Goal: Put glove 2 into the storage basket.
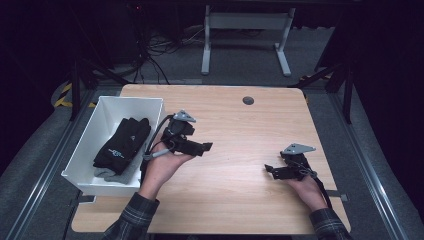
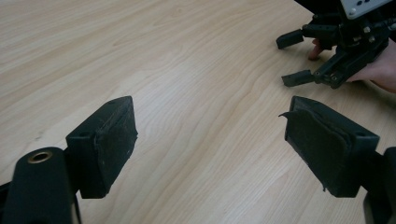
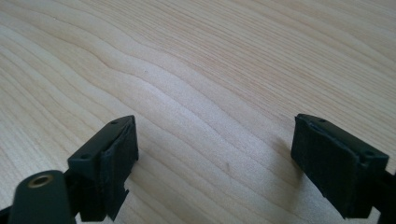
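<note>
While the person is leaning in from the near edge with checked sleeves showing, both hands are resting on the pale wooden table. The right gripper is lying low over the wood at the near right, its jaws standing wide apart with nothing between them; in the right gripper view the two black pads are framing bare grain. A little farther in, the left gripper is pointing toward the table's middle, its jaws likewise spread and holding nothing. In the left gripper view the right gripper is showing across the wood, well apart.

Just beside the left hand, the white bin is sitting at the table's left edge. Black gloves are lying inside it on something grey. A small light blue logo is printed on the gloves, but the lettering is too small to read.

Farther off, a round grommet is sitting near the table's back edge, and beyond it white desk legs and tangled cables are standing on the grey floor.
</note>
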